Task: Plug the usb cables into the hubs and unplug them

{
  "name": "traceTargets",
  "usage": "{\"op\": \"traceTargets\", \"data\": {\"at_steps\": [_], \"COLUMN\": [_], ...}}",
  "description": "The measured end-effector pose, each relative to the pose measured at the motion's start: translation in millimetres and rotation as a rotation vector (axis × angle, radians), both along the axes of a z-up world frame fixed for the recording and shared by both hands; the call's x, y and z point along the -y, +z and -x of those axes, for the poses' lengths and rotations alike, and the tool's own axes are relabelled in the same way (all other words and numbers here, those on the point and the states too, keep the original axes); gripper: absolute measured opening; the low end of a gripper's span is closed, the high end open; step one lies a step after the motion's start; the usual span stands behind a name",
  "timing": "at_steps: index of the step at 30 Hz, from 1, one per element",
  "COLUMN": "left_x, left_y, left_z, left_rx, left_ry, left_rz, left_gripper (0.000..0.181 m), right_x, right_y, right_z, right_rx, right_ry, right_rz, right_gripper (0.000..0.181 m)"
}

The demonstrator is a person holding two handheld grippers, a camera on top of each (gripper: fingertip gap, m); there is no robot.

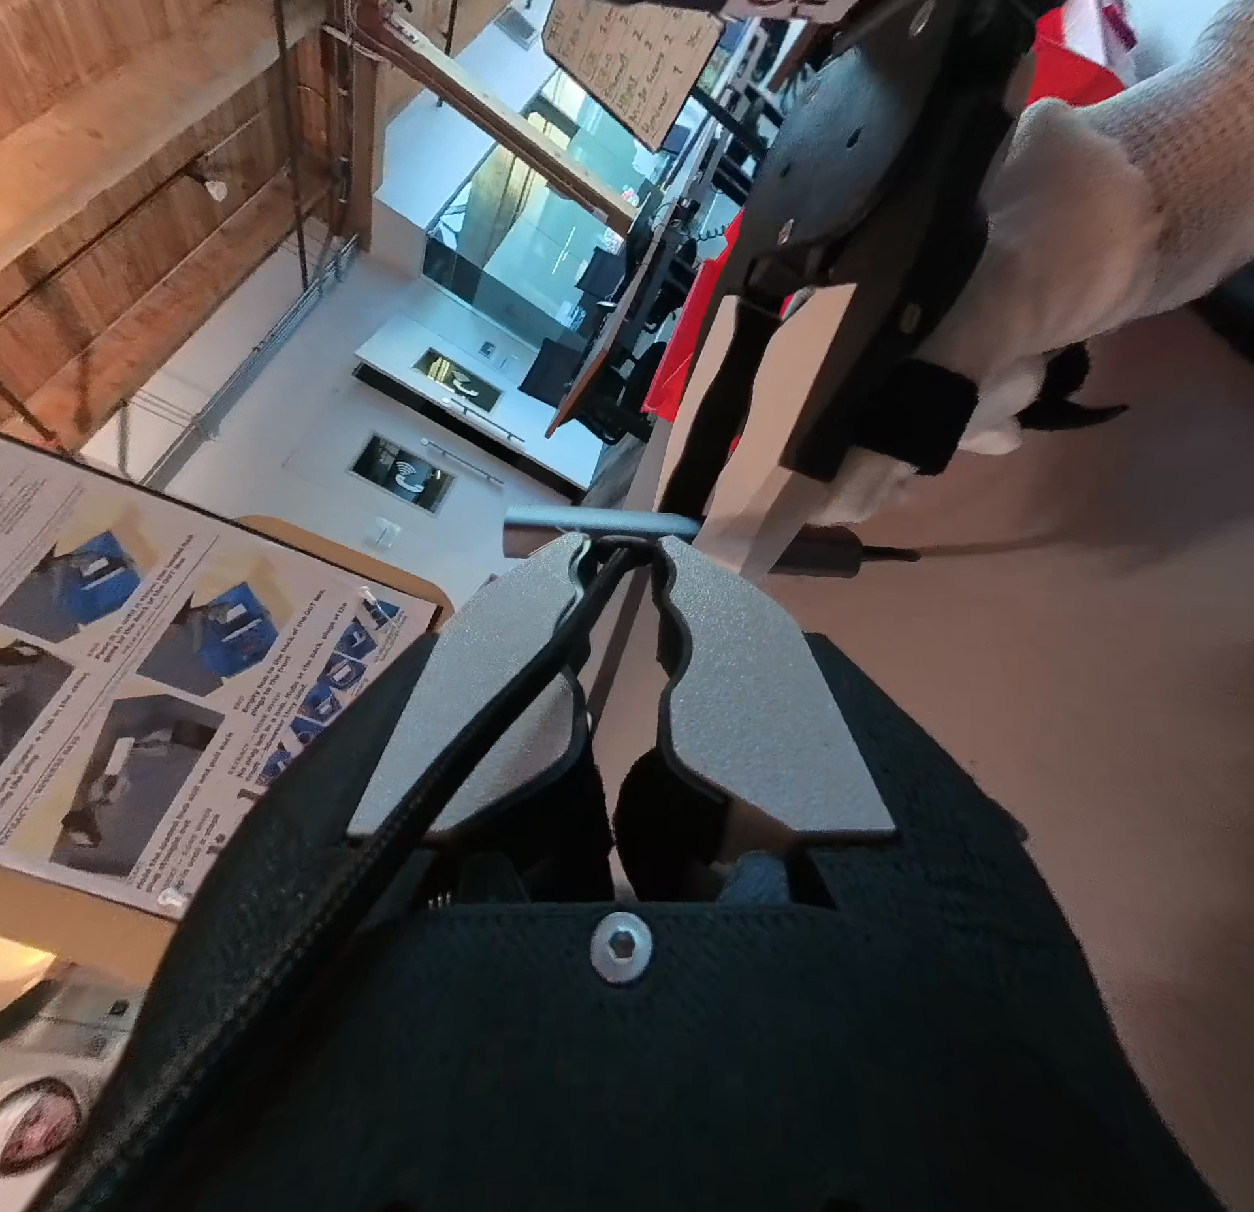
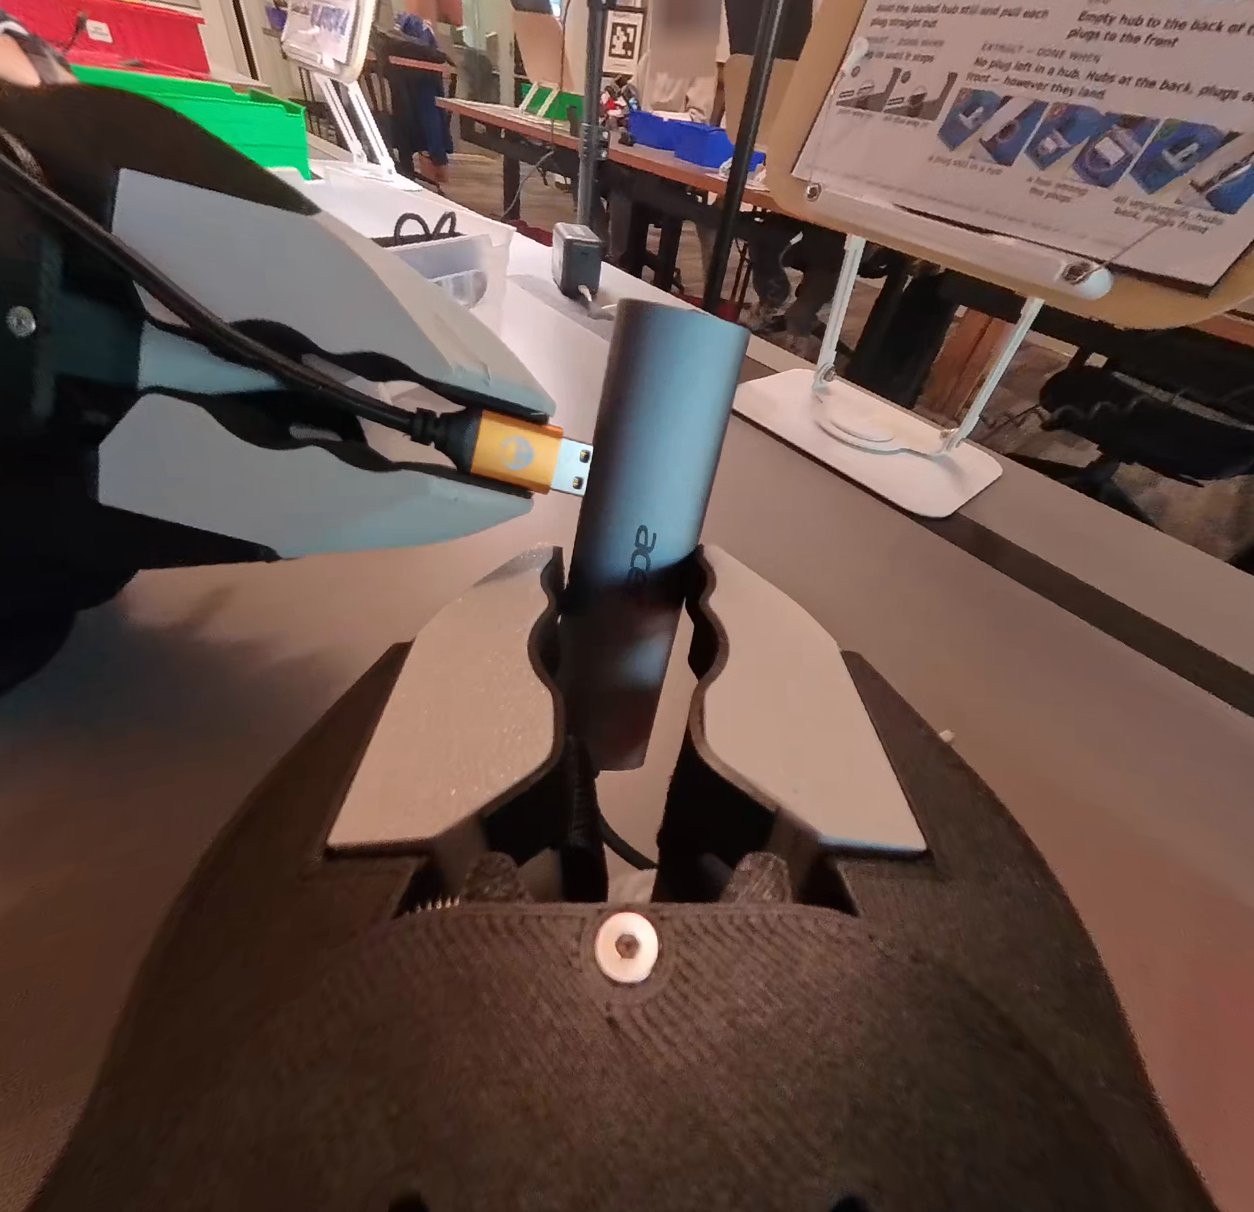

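You have a grey stick-shaped hub (image 2: 651, 474) standing nearly upright, and the orange-shelled USB plug (image 2: 519, 453) on its black cable (image 2: 271, 355) lies level, its metal tip right at the hub's side.

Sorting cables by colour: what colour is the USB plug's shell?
Orange USB plug, with a silver metal tip; clearest in the right wrist view.

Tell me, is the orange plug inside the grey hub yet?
Not fully: the orange plug's metal tip still shows beside the grey hub.

Even indoor light, moderately bright, warm cast. Soft shadows on table (image 2: 882, 637) beneath left gripper (image 2: 536, 447). Strong wide-angle bending at frame edges. Background soft; printed sheet (image 1: 169, 670) slightly blurred. Left wrist view steeply tilted.
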State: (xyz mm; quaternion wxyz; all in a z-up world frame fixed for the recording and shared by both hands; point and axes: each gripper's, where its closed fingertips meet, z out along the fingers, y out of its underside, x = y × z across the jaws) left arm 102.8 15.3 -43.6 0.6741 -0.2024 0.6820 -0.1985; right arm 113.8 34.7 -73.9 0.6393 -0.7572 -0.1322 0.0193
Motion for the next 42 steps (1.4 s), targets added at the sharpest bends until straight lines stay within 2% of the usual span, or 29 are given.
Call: {"op": "traceTargets", "data": {"at_steps": [5,7,9,10,13,16,18,21,24,32,34,38,42], "left_x": [-2,-6,-13,-14,-9,3,12,7,5,-6,-3,7,6], "left_y": [-6,-7,-5,-5,-9,6,3,10,5,-11,-11,-10,-10], "left_z": [-2,-3,-3,-2,-2,-1,-4,-5,-2,2,5,9,10], "left_rx": [-0.030,-0.054,-0.087,-0.098,-0.047,0.031,0.044,0.051,0.039,-0.070,-0.086,-0.110,-0.097], "left_ry": [0.021,-0.007,-0.077,-0.121,-0.069,-0.124,-0.105,-0.067,-0.074,-0.148,-0.183,-0.236,-0.236], "left_rz": [-0.017,0.120,0.400,0.467,0.224,0.276,0.153,0.114,0.058,0.139,0.153,0.116,0.075], "left_gripper": [0.015,0.015,0.015,0.015,0.015,0.014,0.013,0.013,0.014,0.017,0.025,0.028,0.015], "right_x": [-1,-1,1,2,-1,-1,-4,-4,-6,-7,-6,-6,-5], "right_y": [-6,-5,4,8,-5,0,-5,4,-1,-13,-15,-17,-19], "right_z": [-1,-2,-1,-2,-3,10,18,16,18,19,18,19,19], "right_rx": [-0.035,-0.046,-0.139,-0.162,-0.016,-0.153,-0.162,-0.289,-0.260,-0.356,-0.370,-0.375,-0.391], "right_ry": [-0.009,-0.013,0.003,0.008,-0.035,0.055,0.073,0.097,0.093,0.129,0.130,0.139,0.141], "right_rz": [0.034,0.031,-0.019,-0.038,0.032,0.012,0.030,-0.020,0.009,0.093,0.110,0.126,0.148], "right_gripper": [0.034,0.035,0.035,0.035,0.035,0.035,0.036,0.035,0.035,0.033,0.033,0.033,0.033]}}
